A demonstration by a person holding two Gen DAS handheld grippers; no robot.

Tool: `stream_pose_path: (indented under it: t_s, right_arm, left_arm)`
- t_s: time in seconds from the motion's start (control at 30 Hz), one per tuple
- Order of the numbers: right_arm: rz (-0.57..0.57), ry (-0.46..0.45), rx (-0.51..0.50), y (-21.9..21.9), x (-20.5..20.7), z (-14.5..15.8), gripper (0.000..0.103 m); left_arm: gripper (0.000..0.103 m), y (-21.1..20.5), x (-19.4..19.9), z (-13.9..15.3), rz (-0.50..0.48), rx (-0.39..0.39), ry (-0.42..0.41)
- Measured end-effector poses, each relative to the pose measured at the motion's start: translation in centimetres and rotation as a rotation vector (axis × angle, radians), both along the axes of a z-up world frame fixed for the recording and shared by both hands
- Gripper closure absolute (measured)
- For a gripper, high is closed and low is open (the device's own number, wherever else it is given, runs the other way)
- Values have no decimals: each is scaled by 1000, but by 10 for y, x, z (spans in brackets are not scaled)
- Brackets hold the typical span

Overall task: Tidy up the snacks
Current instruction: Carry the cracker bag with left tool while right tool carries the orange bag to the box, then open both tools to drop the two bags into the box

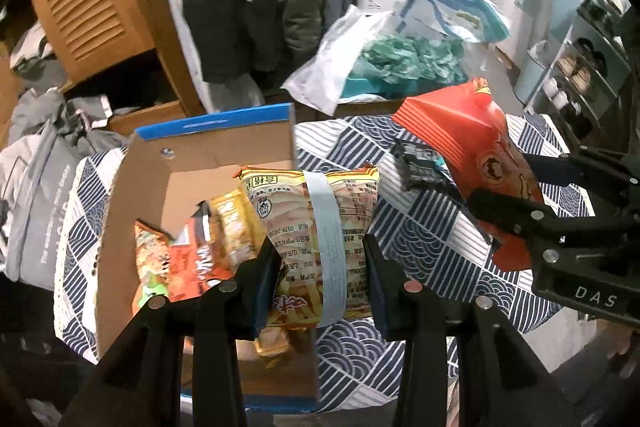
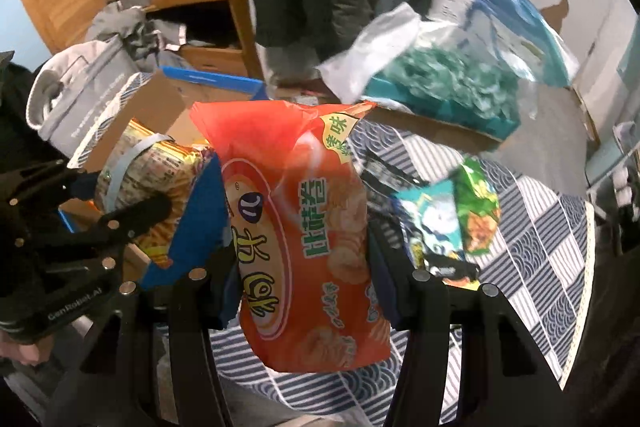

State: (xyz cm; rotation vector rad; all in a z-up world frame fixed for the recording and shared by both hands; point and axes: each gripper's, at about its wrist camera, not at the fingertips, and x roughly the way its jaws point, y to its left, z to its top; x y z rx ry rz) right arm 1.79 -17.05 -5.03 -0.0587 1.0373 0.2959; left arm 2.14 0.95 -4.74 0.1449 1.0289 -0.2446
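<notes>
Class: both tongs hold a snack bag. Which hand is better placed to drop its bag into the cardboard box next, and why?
Left. The left tongs hold the yellow bag at the cardboard box; the right tongs hold the red bag over the tablecloth.

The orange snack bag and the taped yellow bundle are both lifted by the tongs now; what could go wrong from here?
1. The two loads hang close together: the orange snack bag may bump the taped yellow bundle at the cardboard box.
2. The right tongs pinch the bag's lower part, so its loose top could snag the box wall.
3. The left tongs grip the bundle low, so it could tip or slip out.
</notes>
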Motion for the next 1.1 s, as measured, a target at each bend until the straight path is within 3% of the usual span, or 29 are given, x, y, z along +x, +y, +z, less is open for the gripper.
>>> stream_pose_path:
  t_s: [0.57, 1.1]
  right_arm:
    - [146, 16, 24, 107, 27, 6, 49]
    - [227, 92, 32, 176, 45, -18, 47]
  left_arm:
    - [62, 107, -1, -9, 201, -26, 2]
    - [62, 152, 4, -30, 313, -43, 71]
